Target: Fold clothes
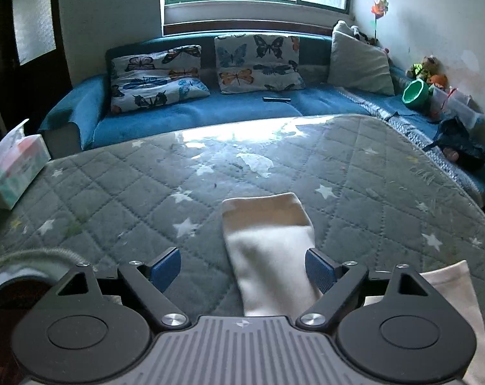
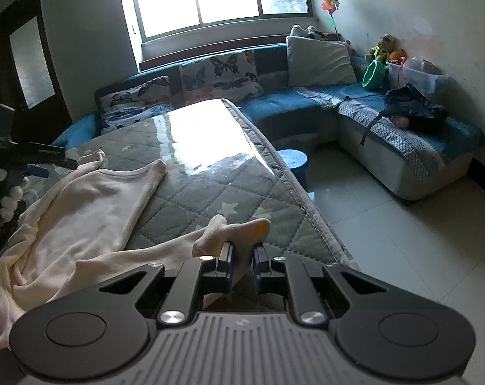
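The cream top (image 2: 82, 205) lies spread and rumpled on the quilted counter (image 2: 210, 189), filling the lower left of the right wrist view, with nothing on it yet looking like a finished fold. One sleeve (image 2: 229, 231) runs to the lower middle of that frame, where the right tool (image 2: 243, 253) is pinching its cuff, jaws pressed nearly together on the fabric. The other sleeve (image 1: 268, 234) stretches up the lower middle of the left wrist view, its cuff end lying flat on the counter. The left tool (image 1: 244, 264) has its jaws spread wide either side of that sleeve (the pads do not press on the cloth, so nothing is held there). In the right wrist view the left tool also shows at the left edge, above the shoulder of the top.

As a judgement, the job is at its start: the garment is laid out, one sleeve is gripped and ready to be brought across the body, and the second sleeve, the body folds and any smoothing are all left to do. No folded clothes are visible anywhere on the counter
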